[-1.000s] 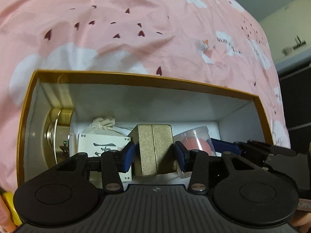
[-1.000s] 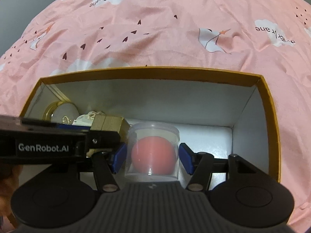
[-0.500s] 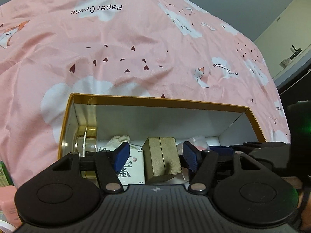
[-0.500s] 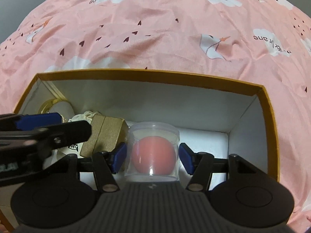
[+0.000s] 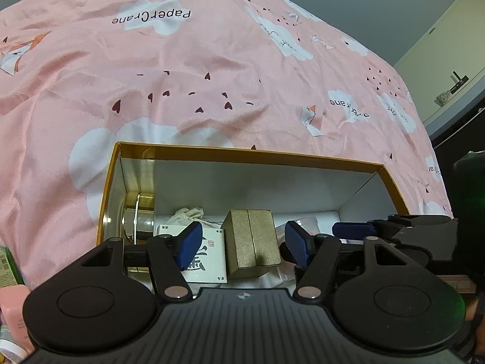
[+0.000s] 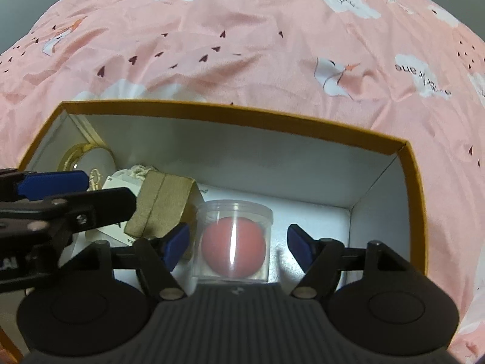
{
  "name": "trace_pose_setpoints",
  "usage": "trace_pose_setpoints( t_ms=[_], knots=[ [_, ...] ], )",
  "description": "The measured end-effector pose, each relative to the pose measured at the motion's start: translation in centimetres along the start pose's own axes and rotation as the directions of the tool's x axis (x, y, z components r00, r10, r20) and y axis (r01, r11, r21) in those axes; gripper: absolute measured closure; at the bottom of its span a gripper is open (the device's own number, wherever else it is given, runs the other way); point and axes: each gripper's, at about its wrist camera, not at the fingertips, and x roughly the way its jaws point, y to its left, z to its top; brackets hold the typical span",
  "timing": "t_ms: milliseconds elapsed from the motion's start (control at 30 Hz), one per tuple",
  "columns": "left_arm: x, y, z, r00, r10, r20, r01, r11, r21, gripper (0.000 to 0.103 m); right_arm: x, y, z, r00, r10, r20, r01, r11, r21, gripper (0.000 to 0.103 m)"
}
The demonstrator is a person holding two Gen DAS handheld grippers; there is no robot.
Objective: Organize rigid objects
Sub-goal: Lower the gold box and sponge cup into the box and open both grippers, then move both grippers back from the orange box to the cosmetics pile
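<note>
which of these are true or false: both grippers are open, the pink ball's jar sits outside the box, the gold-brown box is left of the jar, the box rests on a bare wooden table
1. Both grippers are open: true. The left gripper and right gripper both have spread fingers holding nothing.
2. Jar outside the box: false. The clear jar stands inside the orange-rimmed box.
3. The gold-brown box is left of the jar: true.
4. Bare wooden table: false. The box rests on a pink printed bedsheet.

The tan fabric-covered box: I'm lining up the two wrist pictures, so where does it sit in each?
Left wrist: tan box low centre, between the open left gripper pads.
Right wrist: tan box left of centre, beside the clear jar.
Shared landmark: the gold-rimmed storage box far rim.
</note>
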Motion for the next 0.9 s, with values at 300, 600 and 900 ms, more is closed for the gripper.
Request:
trace_pose_setpoints(
  t_ms=[300, 600, 900],
  knots=[
    [-1.8, -0.7, -0.4, 0.999, 0.005, 0.036, -0.006, 0.999, 0.042, 0.030, -3.4, 1.0, -0.8, 0.998, -0.019, 0.062, 0.021, 0.999, -0.031, 0.031],
    [-7.1, -2.0, -2.0, 0.970, -0.036, 0.240, 0.000, 0.989, 0.150, 0.030, -8.8, 2.9, -3.8, 0.967, -0.053, 0.249, 0.068, 0.996, -0.053, 0.028],
    [-12.8, -1.9, -5.1, 0.894, -0.035, 0.447, -0.083, 0.967, 0.242, 0.030, -12.8, 5.8, -8.4, 0.893, -0.047, 0.447, 0.054, 0.999, -0.003, 0.027]
  ],
)
